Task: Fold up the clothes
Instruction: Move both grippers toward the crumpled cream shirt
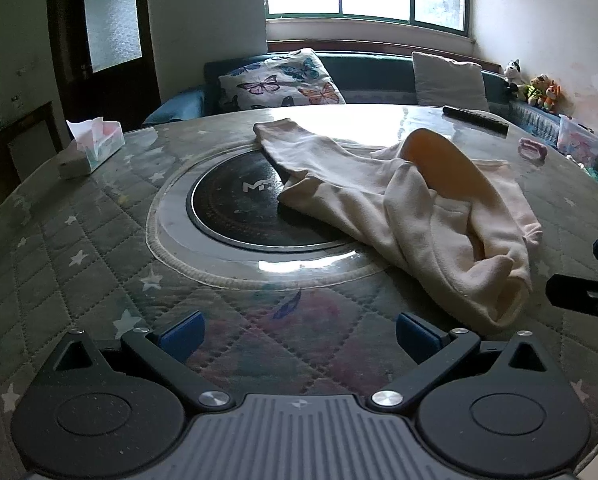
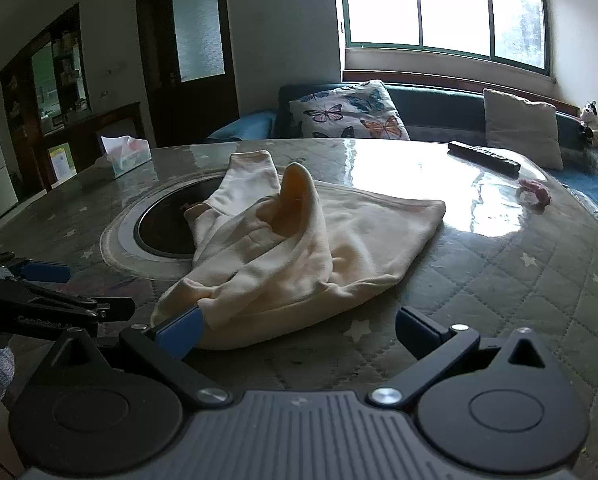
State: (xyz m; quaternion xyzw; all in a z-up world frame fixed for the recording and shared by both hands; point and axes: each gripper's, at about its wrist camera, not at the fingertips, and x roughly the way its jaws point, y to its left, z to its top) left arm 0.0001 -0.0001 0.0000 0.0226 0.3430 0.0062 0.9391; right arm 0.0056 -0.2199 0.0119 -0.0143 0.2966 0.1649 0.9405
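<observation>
A cream garment lies crumpled on the quilted table cover, partly over a black round hob; one fold stands up showing an orange lining. My left gripper is open just short of the cloth, which sits ahead and to the right. In the right wrist view the same garment lies directly ahead. My right gripper is open, its left blue pad at the garment's near hem, nothing clamped. The right gripper also shows at the left view's right edge.
A tissue box stands at the table's far left. A black remote and a small pink object lie at the far right. Behind the table are a sofa with a butterfly pillow and soft toys.
</observation>
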